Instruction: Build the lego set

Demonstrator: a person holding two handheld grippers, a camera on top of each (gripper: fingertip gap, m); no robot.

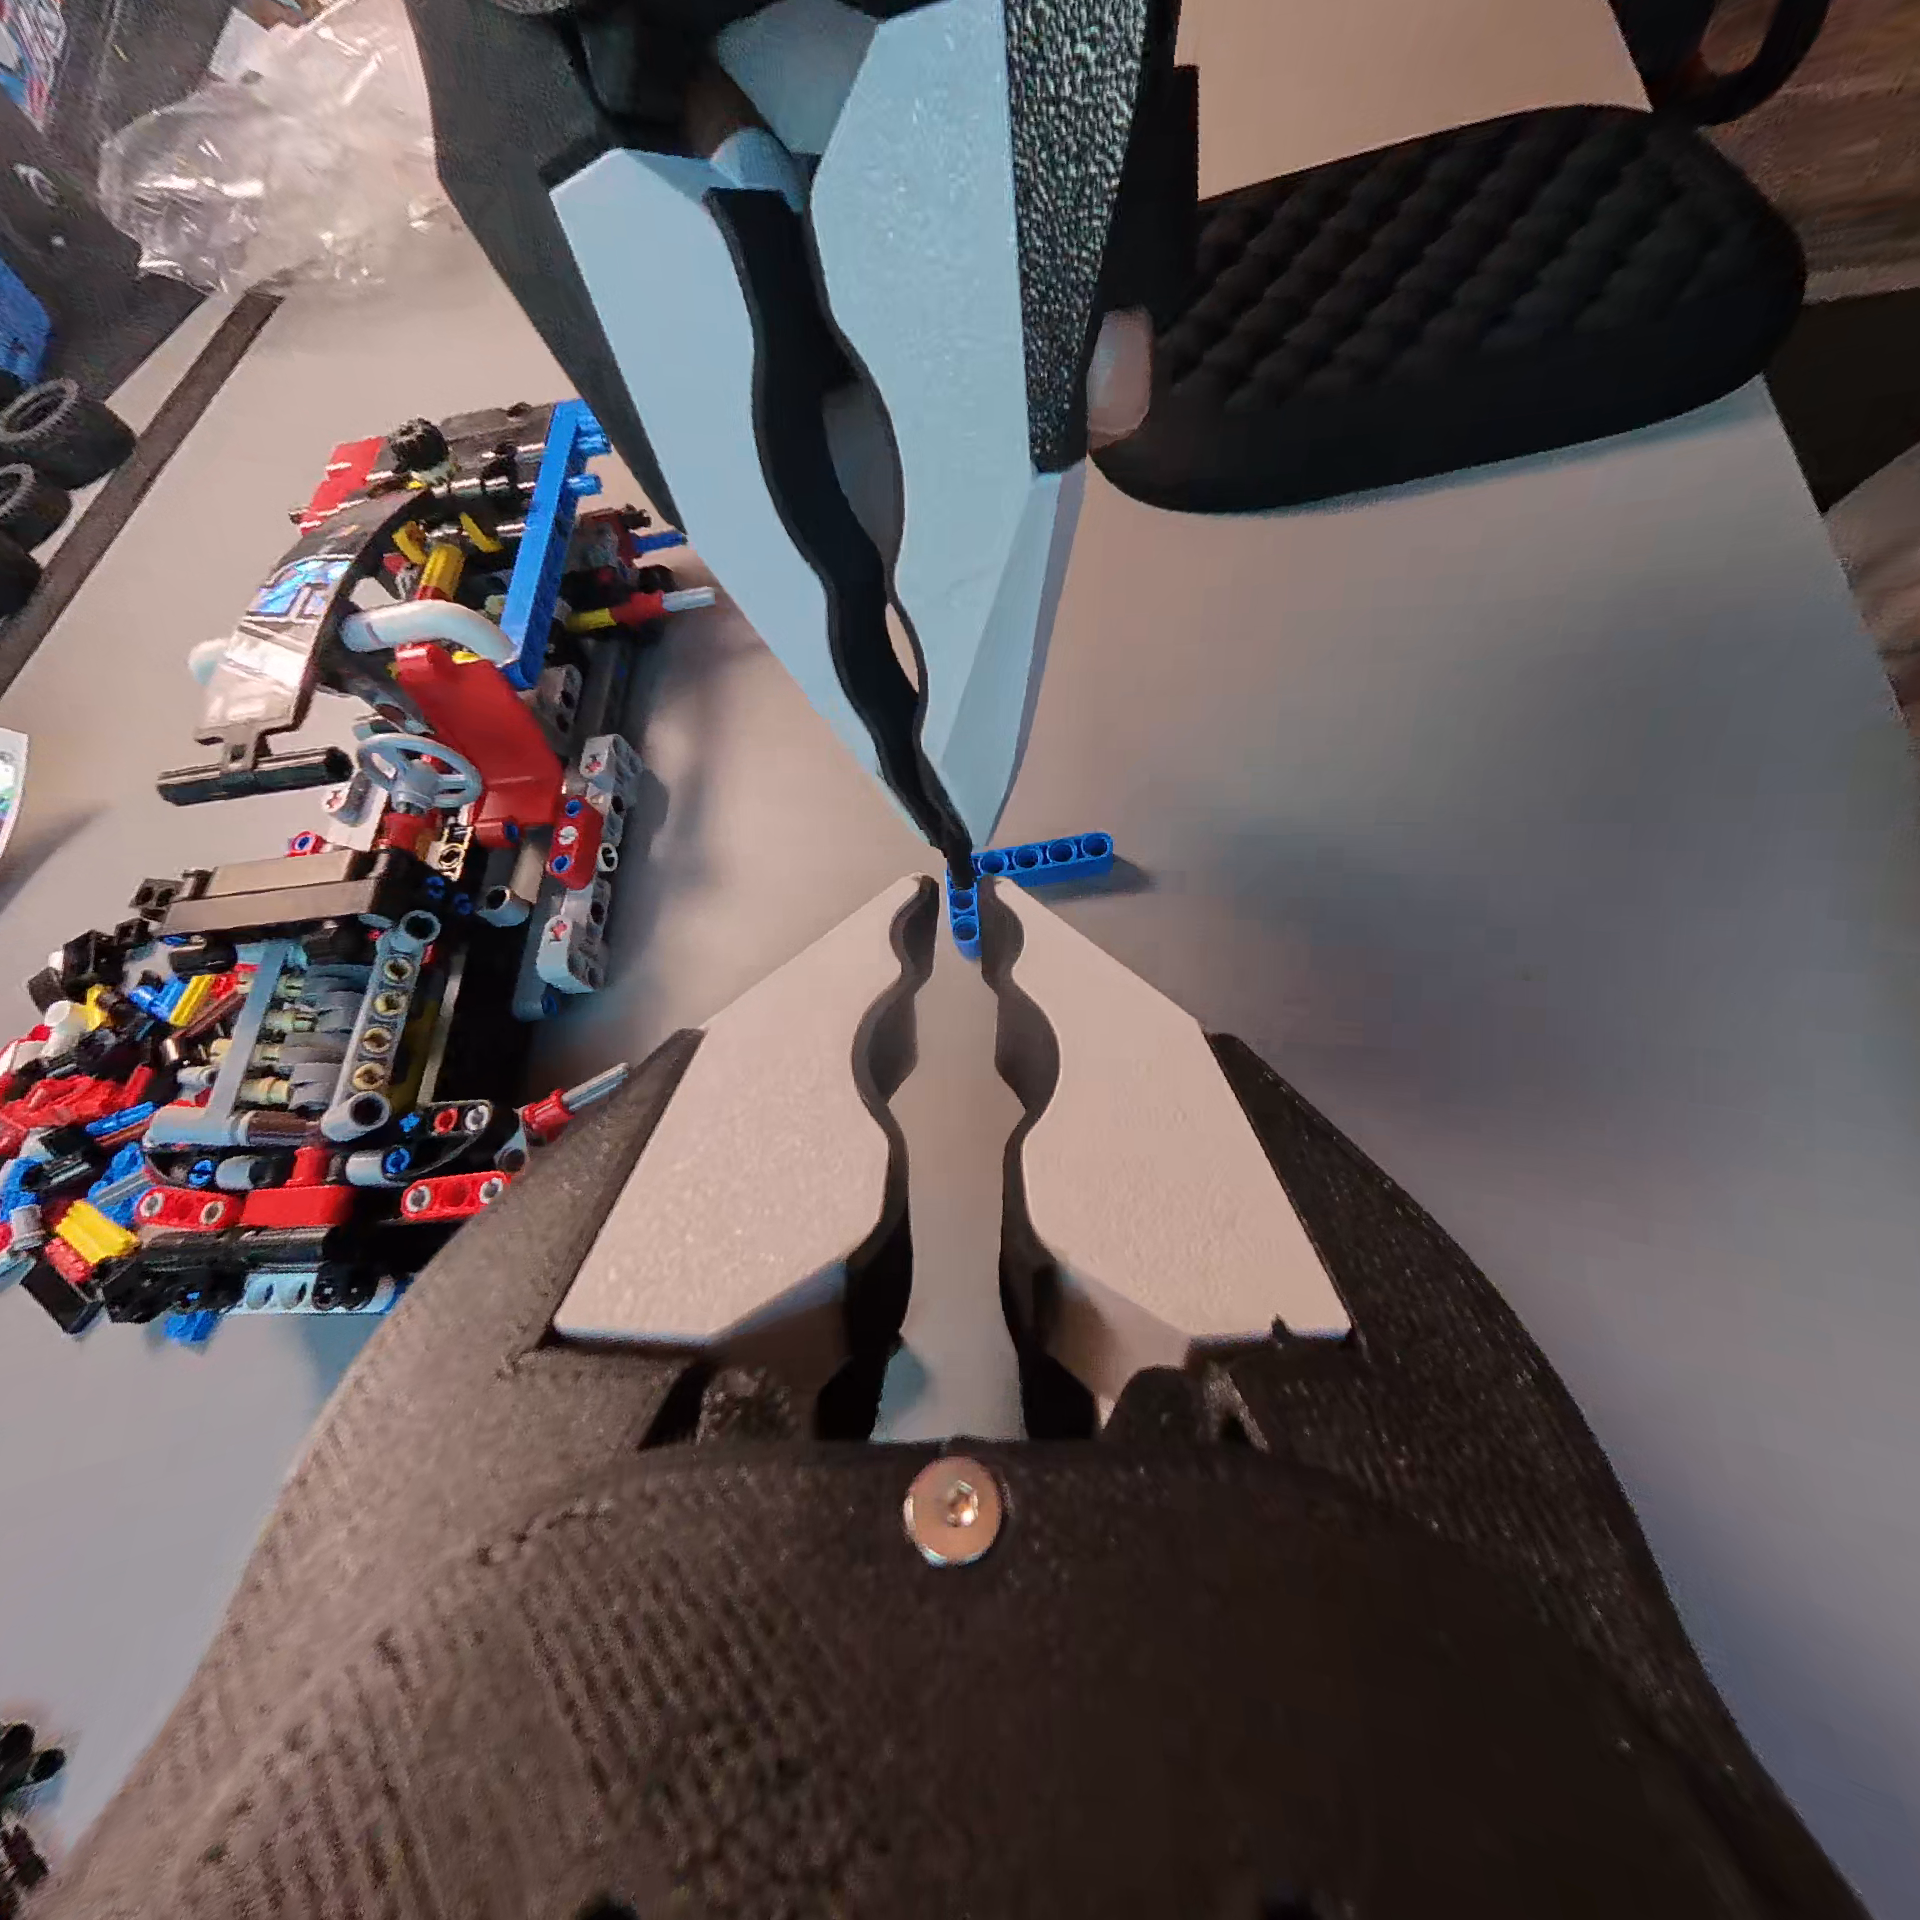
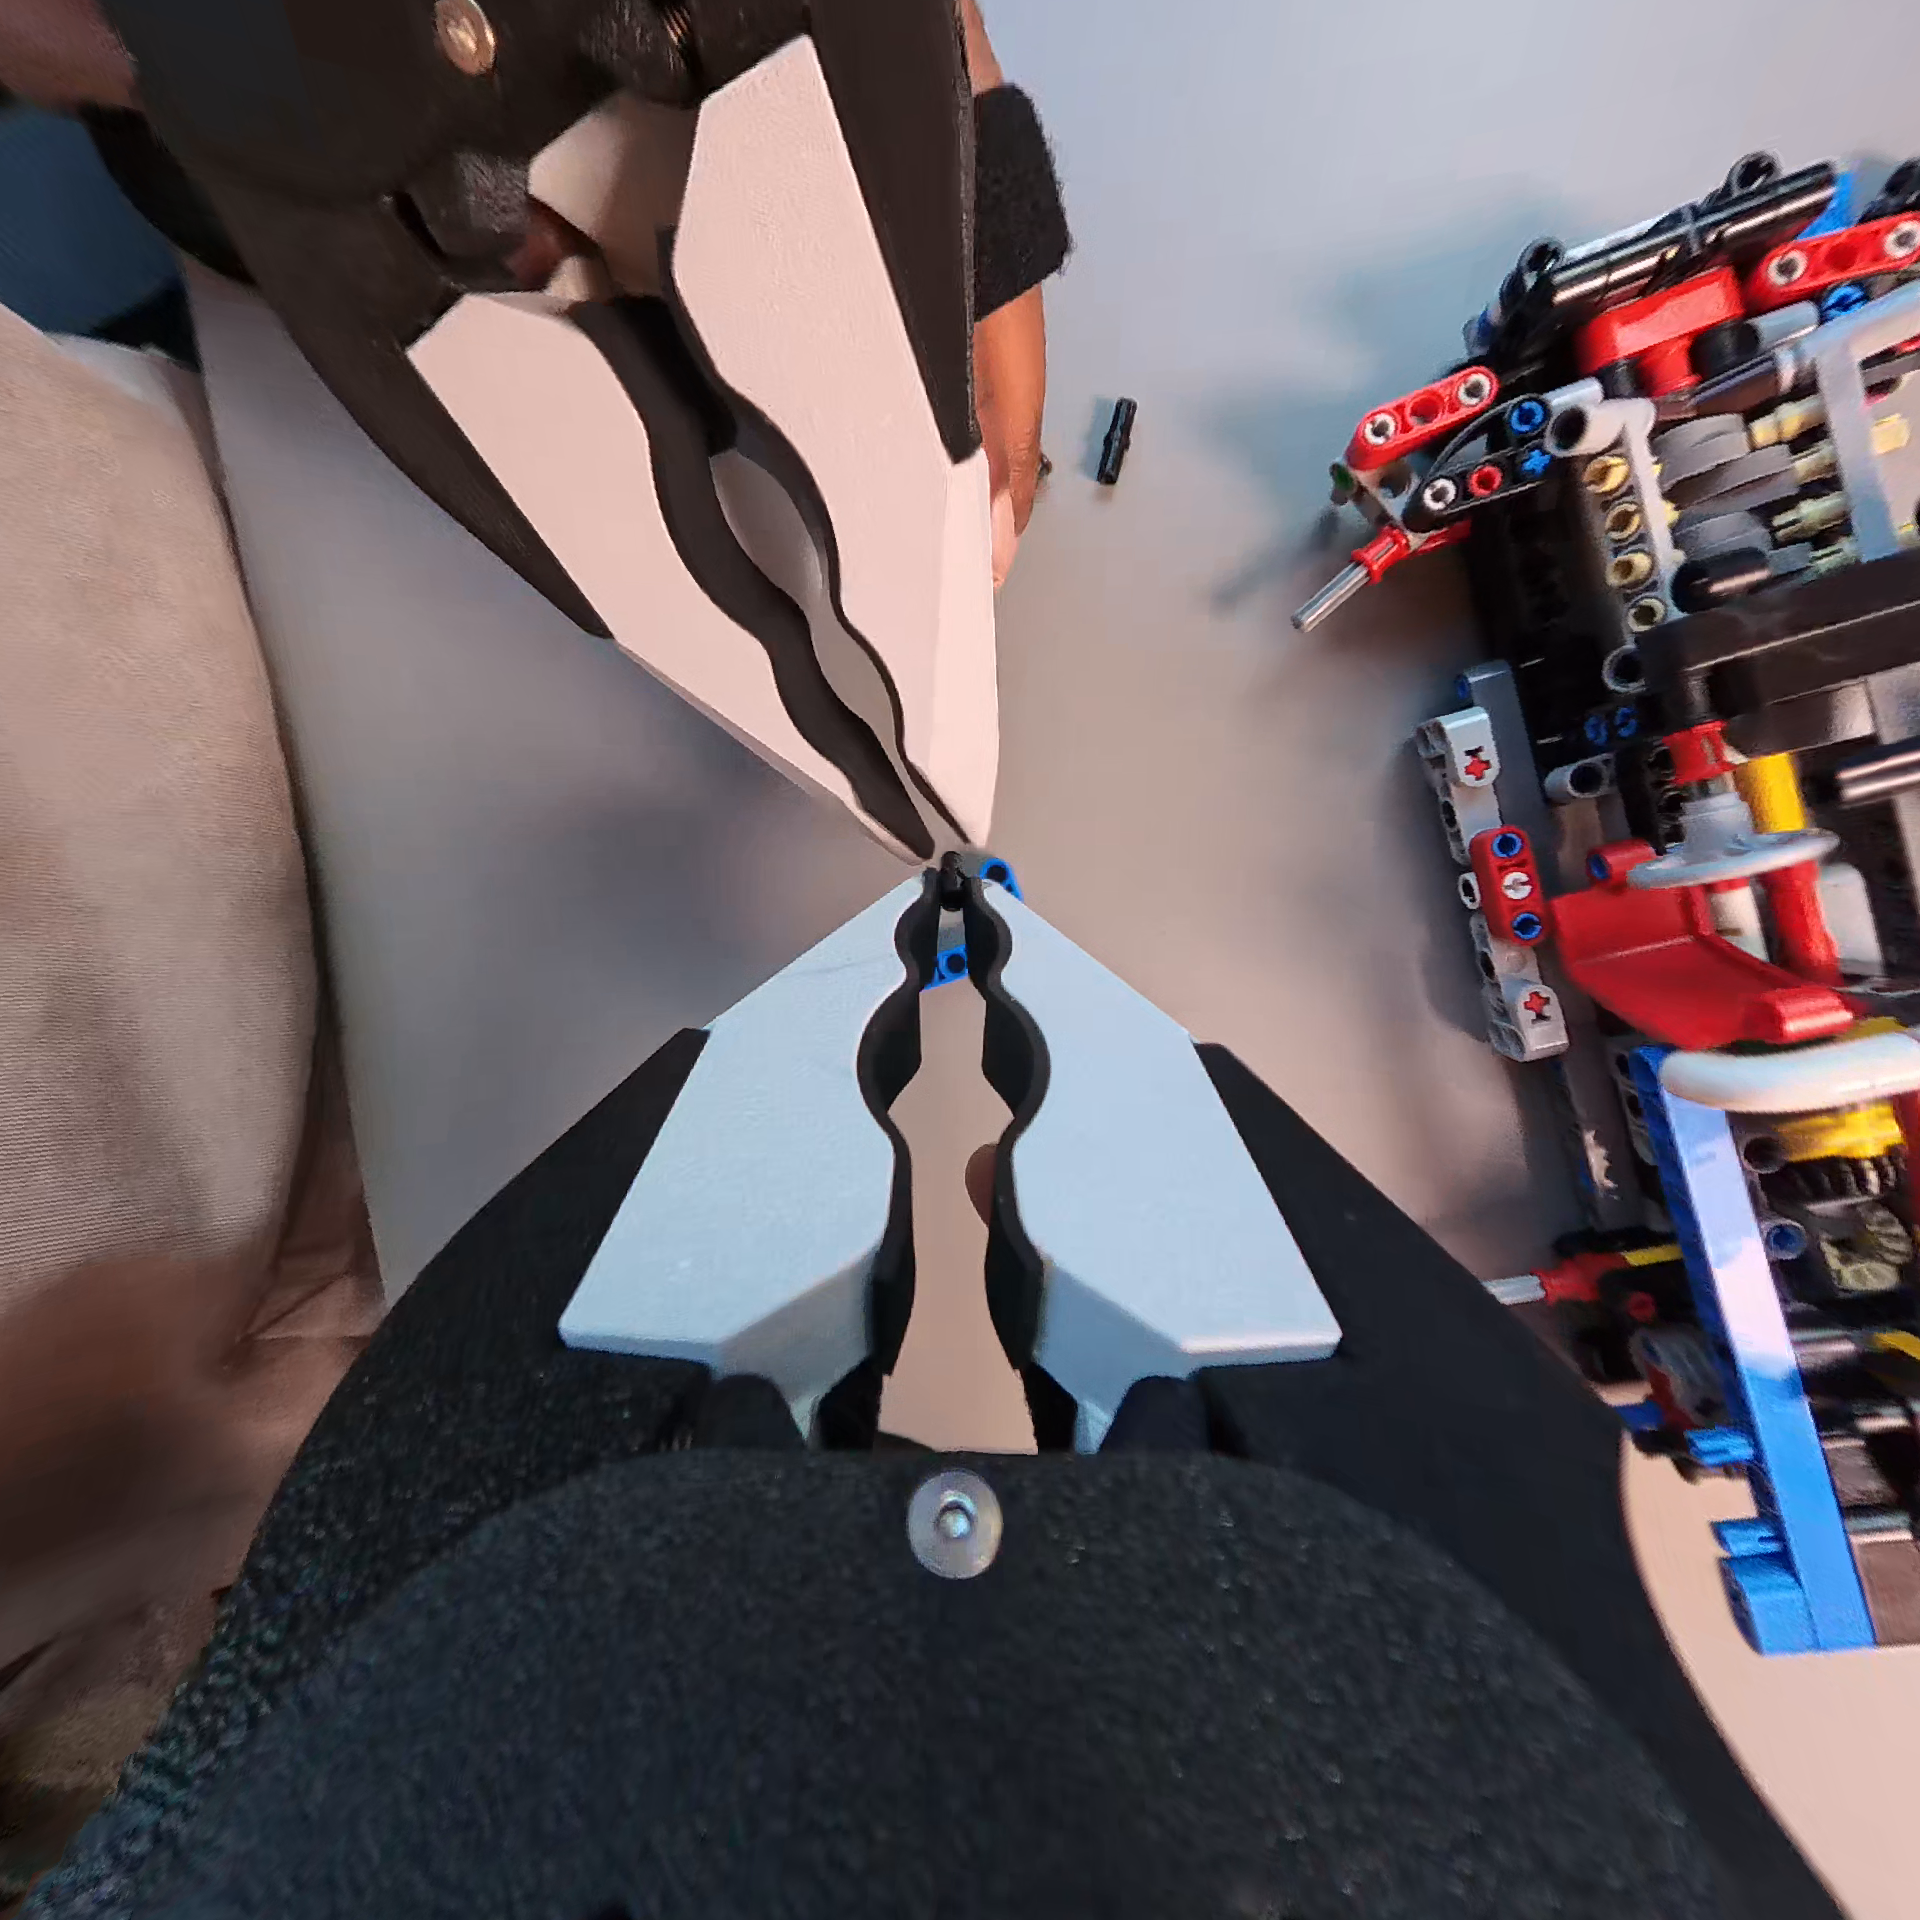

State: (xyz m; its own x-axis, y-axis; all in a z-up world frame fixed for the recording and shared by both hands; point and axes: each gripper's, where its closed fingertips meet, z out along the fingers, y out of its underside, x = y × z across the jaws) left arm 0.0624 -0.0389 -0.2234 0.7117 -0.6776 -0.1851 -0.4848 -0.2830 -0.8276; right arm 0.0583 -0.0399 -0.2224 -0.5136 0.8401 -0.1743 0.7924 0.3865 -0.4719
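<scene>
My left gripper [image 1: 964,896] is shut on a blue L-shaped beam [image 1: 1039,860] and holds it just above the grey table [image 1: 1455,935]. My right gripper [image 2: 951,883] is shut on a small black pin [image 2: 951,871] and presses its tip against the beam's corner. The two grippers meet tip to tip. The right gripper [image 1: 951,844] comes down from above in the left wrist view. The left gripper [image 2: 938,847] comes down from above in the right wrist view, where bits of the blue beam [image 2: 1003,875] show behind the fingers. The part-built car [image 1: 436,810] lies to the left.
The car [image 2: 1714,831] lies right of the right gripper. A loose black pin [image 2: 1115,442] lies on the table. A pile of loose pieces [image 1: 83,1143], tyres [image 1: 52,436] and plastic bags [image 1: 260,156] sit at the left. A black chair [image 1: 1455,312] stands beyond the table edge.
</scene>
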